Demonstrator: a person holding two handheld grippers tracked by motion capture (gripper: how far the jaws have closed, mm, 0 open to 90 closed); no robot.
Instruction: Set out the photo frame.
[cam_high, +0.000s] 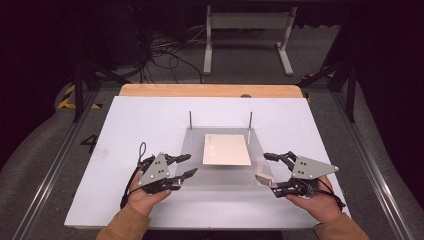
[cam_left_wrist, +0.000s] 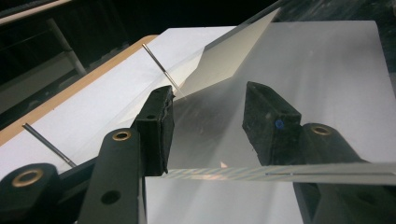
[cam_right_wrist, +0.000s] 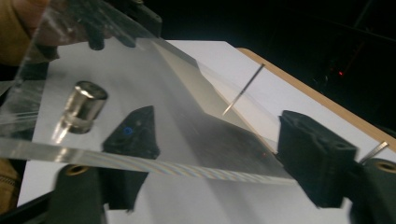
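clear plate (cam_high: 225, 170) on white worktop (cam_high: 130, 125), card (cam_high: 227, 149) on it | left gripper (cam_high: 186, 166) released, jaws straddling plate's left edge | right gripper (cam_high: 264, 168) released, straddling right edge

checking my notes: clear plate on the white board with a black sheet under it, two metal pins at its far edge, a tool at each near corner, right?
One detail is off: the sheet under the clear plate is cream-white, not black, as the high view shows. The rest holds: white board, two metal pins at the far edge, the left tool and right tool at its near corners.
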